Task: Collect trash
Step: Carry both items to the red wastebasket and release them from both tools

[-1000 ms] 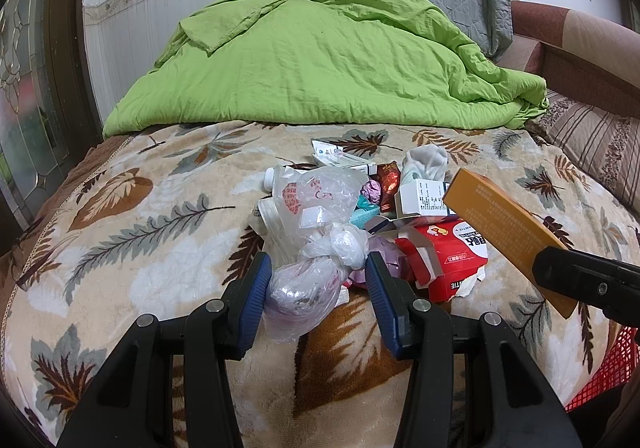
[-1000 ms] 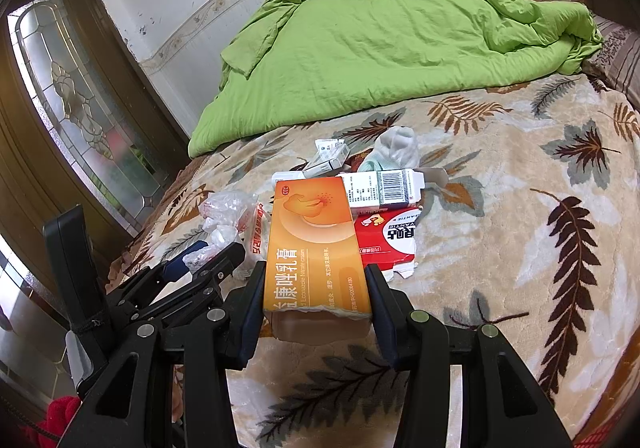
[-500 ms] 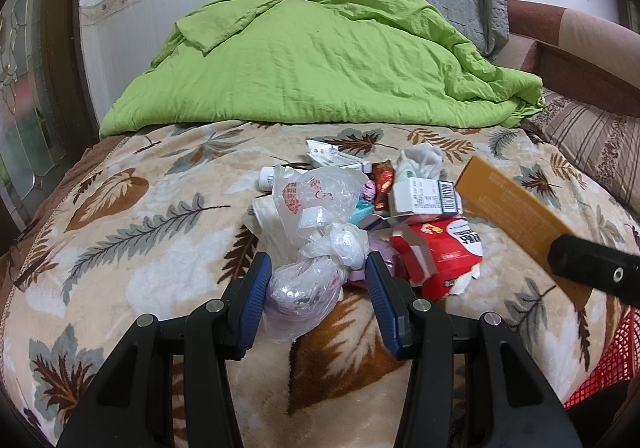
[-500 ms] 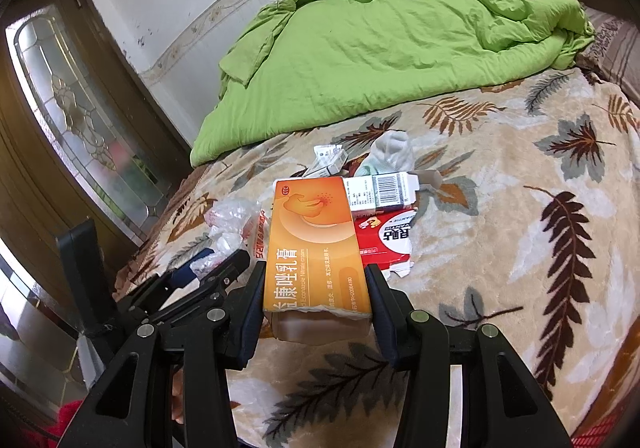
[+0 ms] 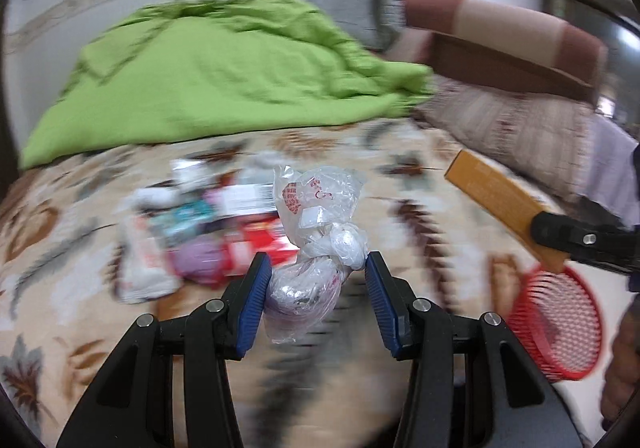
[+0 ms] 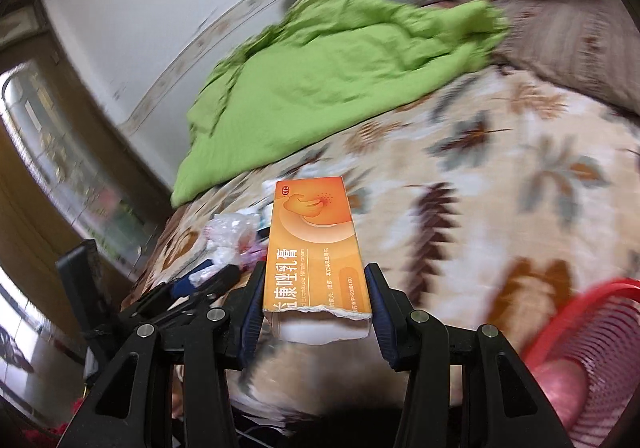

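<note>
Both grippers had swung right since a second ago, bringing the red basket [image 5: 554, 322] into view at lower right, so the drop-off looked next. The left gripper [image 5: 314, 294] stood part open, its blue pads squeezing the knotted plastic bag [image 5: 308, 248], lifted clear of the blanket [image 5: 60, 320]. The right gripper [image 6: 316, 306] clamped the torn orange box [image 6: 316, 248] near the basket rim. The remaining trash pile [image 5: 208, 232] lay beyond, against the green quilt [image 5: 224, 75].

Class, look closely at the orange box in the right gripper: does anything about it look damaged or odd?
Yes. The orange box held in the right gripper has a ragged, torn-open near end, where its white inside shows instead of a closed flap.
</note>
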The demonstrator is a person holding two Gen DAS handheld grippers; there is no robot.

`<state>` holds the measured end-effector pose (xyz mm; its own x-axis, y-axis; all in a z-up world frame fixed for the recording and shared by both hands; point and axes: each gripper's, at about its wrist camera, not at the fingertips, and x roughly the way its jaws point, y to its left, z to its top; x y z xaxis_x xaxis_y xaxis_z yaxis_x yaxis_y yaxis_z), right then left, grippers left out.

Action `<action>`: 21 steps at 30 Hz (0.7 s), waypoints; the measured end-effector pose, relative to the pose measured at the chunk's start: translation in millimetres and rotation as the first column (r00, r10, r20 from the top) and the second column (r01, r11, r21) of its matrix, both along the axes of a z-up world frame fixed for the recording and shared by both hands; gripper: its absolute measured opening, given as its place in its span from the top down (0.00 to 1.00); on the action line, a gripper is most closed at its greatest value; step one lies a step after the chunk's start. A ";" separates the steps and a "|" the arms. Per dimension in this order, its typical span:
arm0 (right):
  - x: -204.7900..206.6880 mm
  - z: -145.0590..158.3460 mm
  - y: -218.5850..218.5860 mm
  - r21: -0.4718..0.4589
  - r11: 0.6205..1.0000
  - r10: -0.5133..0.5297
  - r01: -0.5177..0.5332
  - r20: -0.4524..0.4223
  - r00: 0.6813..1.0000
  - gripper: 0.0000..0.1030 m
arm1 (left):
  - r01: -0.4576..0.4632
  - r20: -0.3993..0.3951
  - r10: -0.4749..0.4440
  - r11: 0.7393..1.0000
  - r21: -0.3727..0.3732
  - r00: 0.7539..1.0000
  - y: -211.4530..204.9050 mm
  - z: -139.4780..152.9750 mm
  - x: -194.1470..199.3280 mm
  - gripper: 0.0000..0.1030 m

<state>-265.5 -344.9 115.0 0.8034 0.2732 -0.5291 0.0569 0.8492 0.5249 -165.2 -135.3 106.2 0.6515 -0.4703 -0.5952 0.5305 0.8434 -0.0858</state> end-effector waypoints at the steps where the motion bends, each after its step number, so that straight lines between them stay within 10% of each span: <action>1: -12.1 2.0 -12.5 0.003 1.000 -0.029 0.029 -0.001 1.000 0.50 | 0.040 -0.013 -0.040 0.999 -0.013 0.999 -10.4 3.7 -4.5 0.54; 11: -121.3 -14.8 -109.7 0.005 0.950 -0.311 0.313 -0.096 0.946 0.50 | 0.433 -0.143 -0.436 0.900 -0.052 0.889 -138.1 16.8 -74.7 0.54; 16: -156.0 -32.5 -138.5 0.013 0.917 -0.393 0.399 -0.147 0.908 0.48 | 0.529 -0.228 -0.522 0.848 -0.036 0.822 -193.0 2.1 -103.3 0.54; 21: -168.6 -38.8 -150.8 0.000 0.903 -0.423 0.429 -0.175 0.889 0.39 | 0.540 -0.253 -0.527 0.841 -0.019 0.811 -207.9 -3.0 -118.4 0.32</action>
<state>-434.1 -495.7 76.2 0.7478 -0.0531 -0.6618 0.4984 0.7034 0.5067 -283.6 -343.2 103.2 0.1420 -0.6671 -0.7314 0.8670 0.4404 -0.2334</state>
